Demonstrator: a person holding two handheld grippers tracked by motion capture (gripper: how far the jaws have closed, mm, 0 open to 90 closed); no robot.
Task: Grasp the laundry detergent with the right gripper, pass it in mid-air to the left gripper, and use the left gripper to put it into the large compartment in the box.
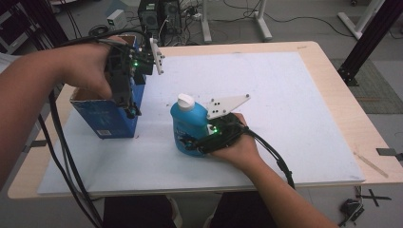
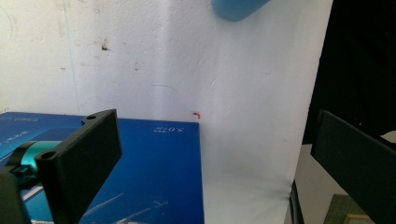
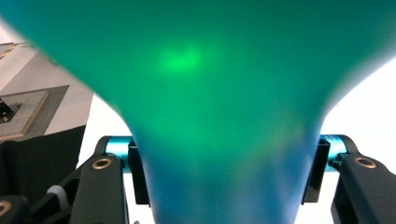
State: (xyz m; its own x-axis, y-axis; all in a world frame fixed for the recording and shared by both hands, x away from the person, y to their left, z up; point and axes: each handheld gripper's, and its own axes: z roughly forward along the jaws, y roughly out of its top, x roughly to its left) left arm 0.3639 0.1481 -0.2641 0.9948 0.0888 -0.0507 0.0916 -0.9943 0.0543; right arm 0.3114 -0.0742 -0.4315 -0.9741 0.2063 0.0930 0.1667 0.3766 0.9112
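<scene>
Blue bottle [image 1: 188, 127] clamped by right gripper [image 1: 192, 142]; left gripper [image 1: 130, 111] hangs open at carton [image 1: 110, 116]. Next: lift bottle into carton.

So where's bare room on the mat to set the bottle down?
The widest free patch is the mat right of the bottle, out to the table's right edge. The front strip near the person is bare too. The gap between the bottle and the blue box is narrow, crowded by both grippers.

Left jaws wide, right jaws clamped.
</scene>
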